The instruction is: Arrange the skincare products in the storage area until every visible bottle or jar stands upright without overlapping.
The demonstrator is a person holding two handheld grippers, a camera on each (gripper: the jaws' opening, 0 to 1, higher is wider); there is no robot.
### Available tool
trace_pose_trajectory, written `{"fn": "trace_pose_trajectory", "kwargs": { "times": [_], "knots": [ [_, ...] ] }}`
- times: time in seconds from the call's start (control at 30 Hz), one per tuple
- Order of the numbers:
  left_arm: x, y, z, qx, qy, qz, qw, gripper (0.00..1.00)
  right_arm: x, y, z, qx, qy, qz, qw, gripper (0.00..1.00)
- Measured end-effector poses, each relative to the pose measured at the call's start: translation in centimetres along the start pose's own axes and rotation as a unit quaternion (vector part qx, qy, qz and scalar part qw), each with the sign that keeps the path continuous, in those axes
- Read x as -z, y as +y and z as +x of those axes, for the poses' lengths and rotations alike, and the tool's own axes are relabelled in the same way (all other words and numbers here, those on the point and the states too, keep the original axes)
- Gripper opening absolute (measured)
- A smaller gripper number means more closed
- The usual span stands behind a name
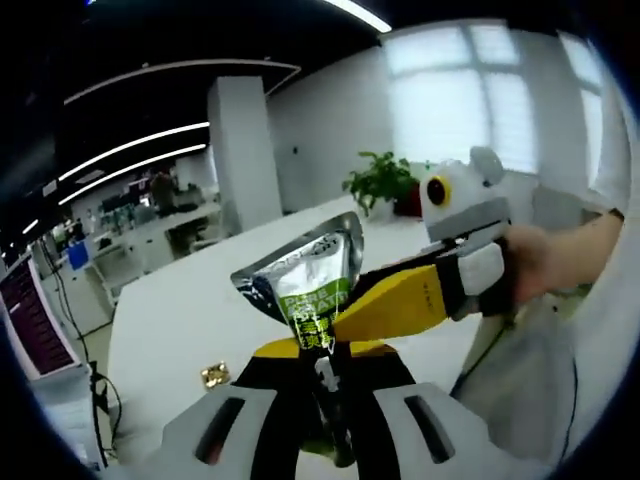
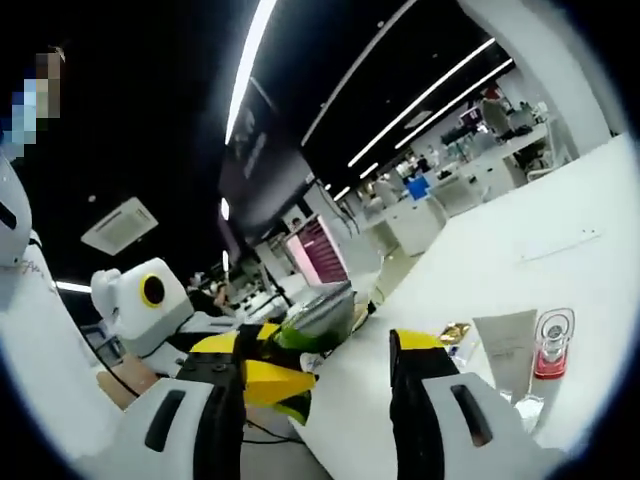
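In the left gripper view, a small gold packet (image 1: 214,375) lies flat on the white table (image 1: 180,320), at the left. In the middle, the left gripper (image 1: 322,385) has its jaws closed on the lower end of a silver and green sachet (image 1: 310,285), which stands up in the air above the table. From the right, the right gripper (image 1: 385,310) reaches in, held by a person's hand (image 1: 545,260); its yellow jaw lies against the sachet, but I cannot tell if it grips.

In the right gripper view, the jaws stand wide apart with nothing between them. Further right, a white tube (image 2: 510,350) and a clear bottle with red band (image 2: 550,350) stand on the table, just beside each other.

I judge the task is only partly done: the sachet is not yet placed, and the gold packet is not upright. The two standing products look close enough to be knocked when the sachet goes down.
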State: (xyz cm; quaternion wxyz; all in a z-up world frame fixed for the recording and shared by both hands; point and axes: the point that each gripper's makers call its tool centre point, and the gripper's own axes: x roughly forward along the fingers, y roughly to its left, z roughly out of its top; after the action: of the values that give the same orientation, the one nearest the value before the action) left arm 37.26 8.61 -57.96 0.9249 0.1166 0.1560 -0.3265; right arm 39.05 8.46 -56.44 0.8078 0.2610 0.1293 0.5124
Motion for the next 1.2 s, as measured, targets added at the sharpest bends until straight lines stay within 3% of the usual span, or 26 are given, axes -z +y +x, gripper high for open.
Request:
{"fn": "trace_pose_trajectory", "kwargs": {
  "times": [0.1, 0.2, 0.23, 0.37, 0.57, 0.77, 0.87, 0.9, 0.97, 1.07, 1.2],
  "knots": [
    [0.0, -0.4, -0.1, 0.008, -0.001, 0.001, 1.0, 0.08, -0.5, -0.4, -0.1, 0.001, -0.017, 0.022, 0.9996, 0.48],
    [-0.1, -0.8, -0.1, 0.015, -0.004, 0.002, 0.9999, 0.08, -1.1, -0.6, -0.2, -0.003, -0.039, 0.058, 0.9975, 0.32],
    [0.0, -0.8, 0.0, 0.016, -0.003, 0.001, 0.9999, 0.08, -1.3, 0.1, -0.1, -0.021, -0.046, 0.077, 0.9958, 0.26],
    [0.1, -0.7, 0.0, 0.018, -0.006, 0.001, 0.9998, 0.1, -1.2, 0.1, -0.1, -0.015, -0.049, 0.083, 0.9953, 0.21],
    [0.3, -0.9, 0.1, 0.036, -0.017, -0.002, 0.9992, 0.25, -1.1, 0.9, -0.3, -0.033, -0.041, 0.071, 0.9961, 0.14],
    [0.1, -0.1, -0.3, 0.044, -0.03, -0.038, 0.9979, 0.45, -1.2, 1.2, -0.6, -0.052, -0.042, 0.1, 0.9928, 0.09],
    [-0.7, 0.1, -0.6, 0.07, -0.063, -0.073, 0.9929, 0.67, -1.3, 1.2, -0.6, -0.053, -0.041, 0.092, 0.9935, 0.04],
    [-0.7, 0.9, -0.9, 0.064, -0.065, -0.072, 0.9932, 0.68, -0.9, 1.0, -0.6, -0.048, -0.026, 0.083, 0.995, 0.04],
    [-1.3, 0.2, -0.8, 0.072, -0.076, -0.081, 0.9912, 0.65, -0.8, 0.8, -0.6, -0.044, -0.022, 0.079, 0.9957, 0.04],
    [-1.1, 1.3, -1.0, 0.082, -0.079, -0.111, 0.9873, 0.67, -1.3, 1.5, -0.9, -0.069, -0.031, 0.112, 0.9908, 0.04],
    [-1.6, 0.8, -1.8, 0.154, -0.094, -0.161, 0.9702, 0.6, -1.8, 2.9, -1.2, -0.114, -0.025, 0.132, 0.9844, 0.04]
  ]
}}
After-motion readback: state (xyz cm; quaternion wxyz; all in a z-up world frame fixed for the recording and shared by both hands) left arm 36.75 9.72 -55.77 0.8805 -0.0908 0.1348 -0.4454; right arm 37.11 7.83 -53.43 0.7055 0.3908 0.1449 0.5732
